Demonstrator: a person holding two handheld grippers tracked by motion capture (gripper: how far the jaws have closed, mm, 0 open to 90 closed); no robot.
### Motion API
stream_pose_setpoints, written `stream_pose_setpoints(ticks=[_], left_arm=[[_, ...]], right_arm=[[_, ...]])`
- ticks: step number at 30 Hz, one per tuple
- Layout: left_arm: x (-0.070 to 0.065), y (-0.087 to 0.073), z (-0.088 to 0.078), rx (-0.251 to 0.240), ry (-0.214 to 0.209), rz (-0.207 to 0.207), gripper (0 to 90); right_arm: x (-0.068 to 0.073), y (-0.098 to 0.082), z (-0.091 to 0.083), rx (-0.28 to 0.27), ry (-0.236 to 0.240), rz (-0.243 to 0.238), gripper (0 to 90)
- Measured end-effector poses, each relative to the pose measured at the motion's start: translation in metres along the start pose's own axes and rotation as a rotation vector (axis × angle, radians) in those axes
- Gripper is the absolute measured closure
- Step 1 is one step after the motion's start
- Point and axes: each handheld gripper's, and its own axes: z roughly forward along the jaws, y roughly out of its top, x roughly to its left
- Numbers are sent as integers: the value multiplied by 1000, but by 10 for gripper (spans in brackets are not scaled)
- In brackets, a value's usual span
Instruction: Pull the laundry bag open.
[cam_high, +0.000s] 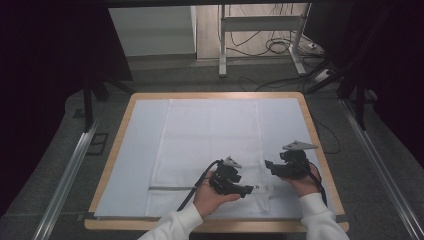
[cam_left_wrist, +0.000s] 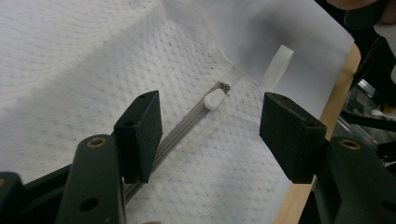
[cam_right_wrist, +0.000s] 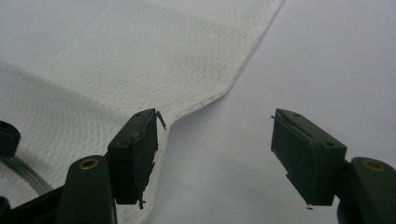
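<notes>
While the high view is looked at first, a white mesh bag (cam_high: 210, 150) is seen lying flat on a pale sheet (cam_high: 130, 165) that covers most of the wooden bench (cam_high: 320, 150). Its grey zipper (cam_high: 170, 188) runs along the near end. The left gripper (cam_high: 248, 190) is held low over the bag's near right corner, pointing toward the right, and the right gripper (cam_high: 269, 165) is parked just beside the bag's right edge, pointing left. Both hands come up from the bottom in white sleeves (cam_high: 320, 220).

Over in the left gripper view, the fingers (cam_left_wrist: 140, 135) are spread wide apart and nothing is pinched by them. The zipper (cam_left_wrist: 182, 133) is seen running diagonally between them, and its white pull tab (cam_left_wrist: 214, 99) sits near the end of the track, beyond the fingertips, so it's not touched. Mesh (cam_left_wrist: 70, 70) is spread under everything, and a white loop of tape (cam_left_wrist: 278, 65) sticks out at the bag's corner onto the sheet (cam_left_wrist: 299, 42). The bench edge (cam_left_wrist: 343, 88) is caught at the right.

Then in the right gripper view, the fingers (cam_right_wrist: 135, 154) are also held well open, empty. The bag's hemmed edge (cam_right_wrist: 243, 70) curves down to the left finger, which looks right up against the mesh (cam_right_wrist: 116, 60); whether it's actually touching can't be told. The other finger hangs over bare sheet (cam_right_wrist: 327, 56).
</notes>
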Motion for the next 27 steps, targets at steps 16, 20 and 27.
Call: stream_pose_setpoints(ticks=[16, 20, 27], left_arm=[[1, 4, 17, 52, -48, -39, 417], [0, 4, 18, 56, -49, -37, 424], [-4, 5, 20, 59, -77, -44, 441]], right_arm=[[-1, -1, 0, 5, -9, 0, 311], [-1, 0, -1, 0, -12, 4, 310], [-2, 0, -2, -2, -12, 8, 311]])
